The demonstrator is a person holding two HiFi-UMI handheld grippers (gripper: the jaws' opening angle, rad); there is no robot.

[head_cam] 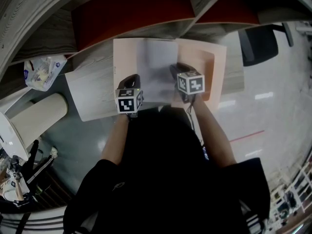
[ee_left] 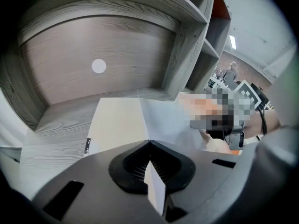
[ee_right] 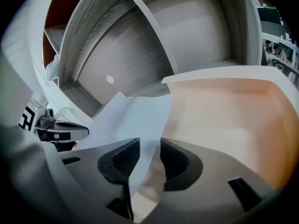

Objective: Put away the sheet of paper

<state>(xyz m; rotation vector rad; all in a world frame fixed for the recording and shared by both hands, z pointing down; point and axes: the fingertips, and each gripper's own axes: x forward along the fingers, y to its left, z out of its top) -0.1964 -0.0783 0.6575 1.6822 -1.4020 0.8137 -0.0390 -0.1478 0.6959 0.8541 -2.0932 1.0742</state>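
Note:
A white sheet of paper (head_cam: 156,69) lies over an open peach folder (head_cam: 214,65) on the grey wood desk. My left gripper (head_cam: 131,79) is at the sheet's near left edge and is shut on it; in the left gripper view the paper (ee_left: 163,118) runs out from between the pressed jaws (ee_left: 150,164). My right gripper (head_cam: 176,69) is at the near right edge. In the right gripper view its jaws (ee_right: 149,160) stand apart, and the curled sheet (ee_right: 135,115) passes loosely between them without being pinched. The folder's inside (ee_right: 224,120) spreads to the right.
Grey wood shelf compartments (ee_left: 98,64) rise behind the desk, with a red panel (head_cam: 131,11) above. A second white sheet (head_cam: 90,94) lies left of the folder. A plastic bag (head_cam: 43,71) and a white cylinder (head_cam: 41,112) sit far left. A dark chair (head_cam: 258,43) stands right.

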